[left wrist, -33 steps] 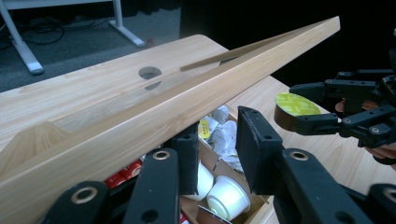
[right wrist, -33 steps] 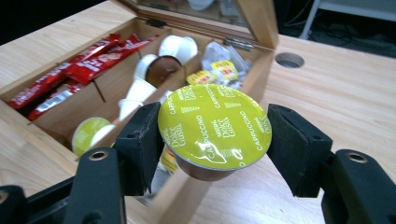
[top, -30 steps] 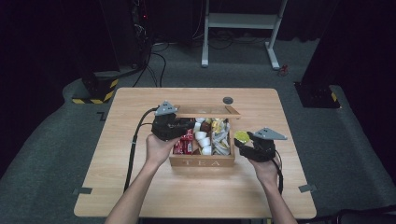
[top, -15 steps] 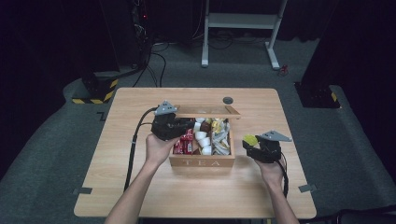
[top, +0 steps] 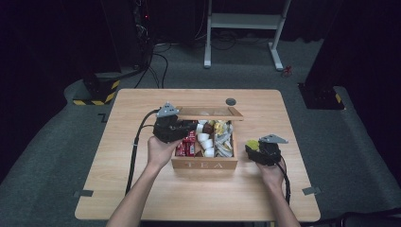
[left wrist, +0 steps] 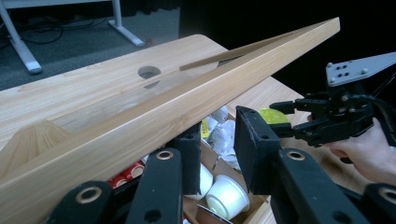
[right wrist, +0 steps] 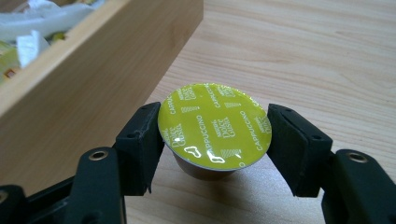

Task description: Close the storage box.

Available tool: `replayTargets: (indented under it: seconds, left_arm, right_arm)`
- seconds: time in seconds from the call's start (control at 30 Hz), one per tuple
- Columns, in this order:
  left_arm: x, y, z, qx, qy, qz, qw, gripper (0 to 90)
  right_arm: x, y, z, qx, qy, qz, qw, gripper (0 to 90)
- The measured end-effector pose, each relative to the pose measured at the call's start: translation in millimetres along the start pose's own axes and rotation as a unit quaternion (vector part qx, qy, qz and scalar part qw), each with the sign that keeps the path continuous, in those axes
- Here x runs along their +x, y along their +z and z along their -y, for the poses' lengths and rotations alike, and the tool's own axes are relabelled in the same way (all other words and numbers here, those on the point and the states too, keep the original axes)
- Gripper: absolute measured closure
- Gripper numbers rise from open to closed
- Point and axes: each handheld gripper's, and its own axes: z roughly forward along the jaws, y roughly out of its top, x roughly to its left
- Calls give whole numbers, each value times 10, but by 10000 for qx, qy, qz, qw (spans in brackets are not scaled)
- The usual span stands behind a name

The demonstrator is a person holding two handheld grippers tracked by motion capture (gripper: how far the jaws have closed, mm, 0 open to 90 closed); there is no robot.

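Holding a light, rigid coffee capsule [right wrist: 214,123] by its rim, right hand-held gripper [right wrist: 215,140] clamped; foil top fragile; left hand-held gripper [left wrist: 219,154] partly open over tea box [top: 204,164]

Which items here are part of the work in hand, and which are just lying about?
In the job:
- green capsule, clamped in the right hand-held gripper
- wooden tea box
- its lid, propped by the left hand-held gripper

Just lying about:
- white cups, red packets and other sachets in the box
- white stand on the floor
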Motion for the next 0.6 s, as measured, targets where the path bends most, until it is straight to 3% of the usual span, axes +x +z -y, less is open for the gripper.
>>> replayTargets:
  seconds: [0.23, 0.6]
  left_arm:
    - [1, 0, 8, -19, 8, 2, 10000, 722]
    - [1, -4, 12, 42, -29, 18, 10000, 727]
  right_arm:
    - [-18, 41, 11, 17, 0, 59, 10000, 380]
    - [-67, 84, 70, 152, 150, -132, 9997, 337]
